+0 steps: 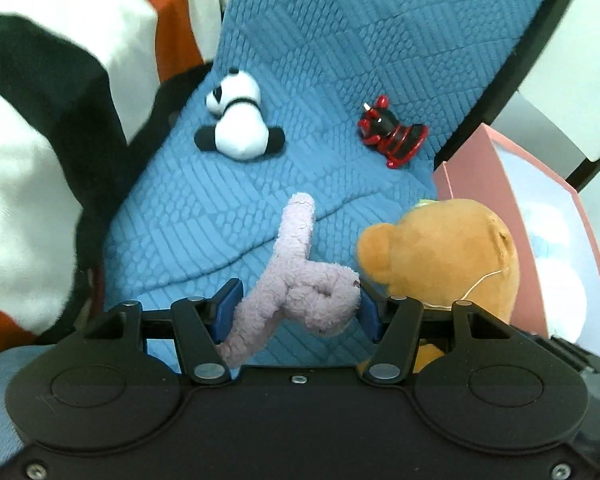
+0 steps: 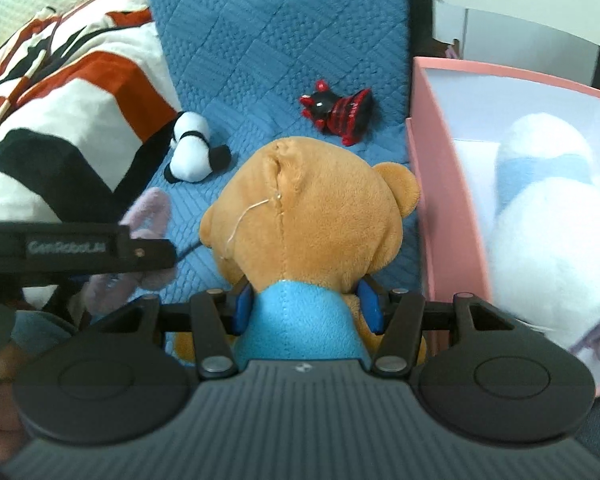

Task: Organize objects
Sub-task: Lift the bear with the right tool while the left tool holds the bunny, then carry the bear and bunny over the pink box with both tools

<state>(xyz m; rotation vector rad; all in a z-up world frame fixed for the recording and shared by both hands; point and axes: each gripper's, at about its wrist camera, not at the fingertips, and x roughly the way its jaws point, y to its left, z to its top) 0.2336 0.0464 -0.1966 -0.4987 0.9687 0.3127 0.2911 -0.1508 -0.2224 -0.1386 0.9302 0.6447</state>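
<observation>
Right gripper (image 2: pixel 306 308): both blue pads are pressed against the bear (image 2: pixel 312 220) at the neck, just above its blue shirt, so the jaws are closed on it. The bear is upright in the grip, back of head to the camera, its long axis running away from the tool. The pink box (image 2: pixel 432 184) stands immediately to the right of the bear, its near wall just beside the bear's right ear, open side up; 1 white-and-blue plush (image 2: pixel 540 216) already lies inside. Judgement: the box is the likely destination, and the move it calls for is a short carry to the right and over the wall. The right gripper is the nearer of the 2 to the box. Left gripper (image 1: pixel 298 306): jaws closed on a lilac plush (image 1: pixel 296 276), gripped across its curled middle, 1 limb pointing forward and up. From this tool the box (image 1: pixel 500 160) lies to the right, beyond the bear (image 1: pixel 440 256), so the bear stands between it and the box. On the blue quilt (image 1: pixel 340 40) ahead, well apart from both tools, lie a panda (image 1: pixel 240 124) and a red-and-black figure (image 1: pixel 392 132), neither held.
</observation>
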